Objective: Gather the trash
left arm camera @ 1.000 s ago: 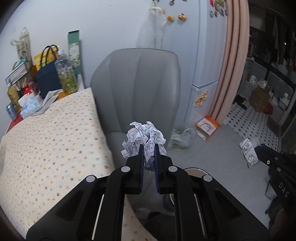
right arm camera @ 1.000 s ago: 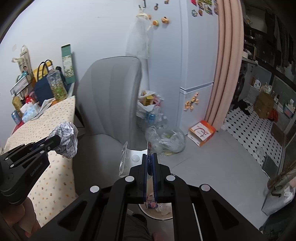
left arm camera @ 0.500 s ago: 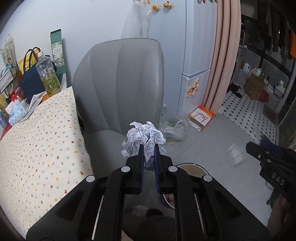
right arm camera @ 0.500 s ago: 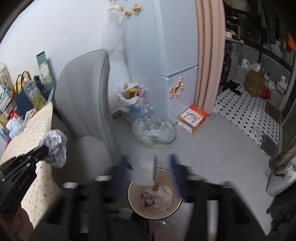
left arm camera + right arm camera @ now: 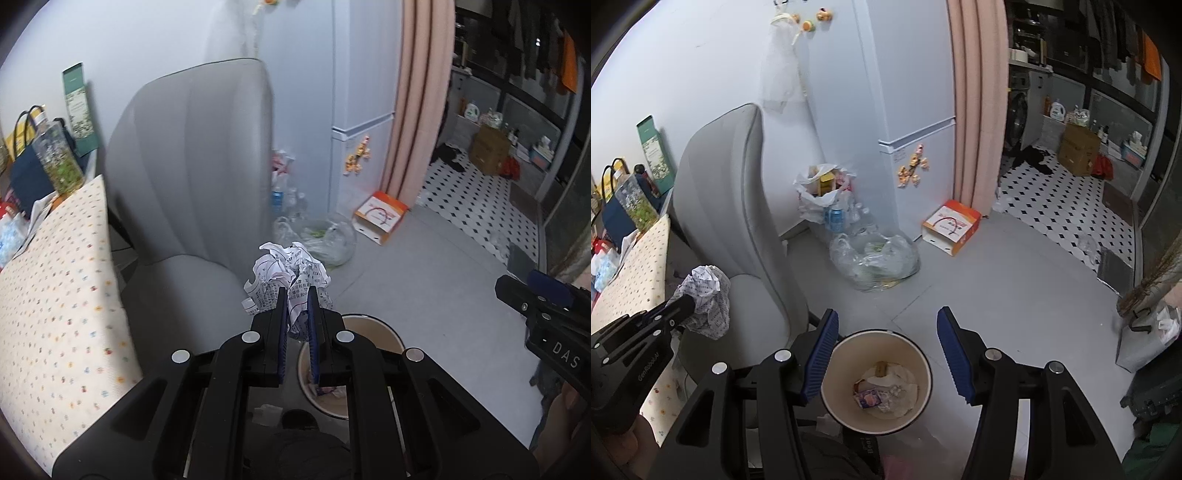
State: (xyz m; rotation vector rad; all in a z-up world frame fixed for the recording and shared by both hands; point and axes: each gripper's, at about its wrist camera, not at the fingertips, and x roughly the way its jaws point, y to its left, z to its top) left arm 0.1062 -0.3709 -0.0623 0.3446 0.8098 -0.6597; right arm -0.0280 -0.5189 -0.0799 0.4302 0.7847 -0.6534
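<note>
Left claw (image 5: 297,306) pinches a crumpled printed paper ball (image 5: 288,273), creased and jagged, protruding past its tips. Right claw (image 5: 886,328) spread, nothing between its ribbed blue pads (image 5: 822,350). Round cream bin (image 5: 834,354) directly below it, holding wrappers and tissue. Grey padded chair (image 5: 192,166) behind left claw.

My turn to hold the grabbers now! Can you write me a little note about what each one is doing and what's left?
Left gripper: shut on the crumpled paper, held up beside the grey chair, not yet over the bin.
Right gripper: open and empty, right above the bin.
Done: some trash already lies in the bin.
Left: bring the paper over the bin and let go. The clear bag on the floor may need collecting too.
</note>
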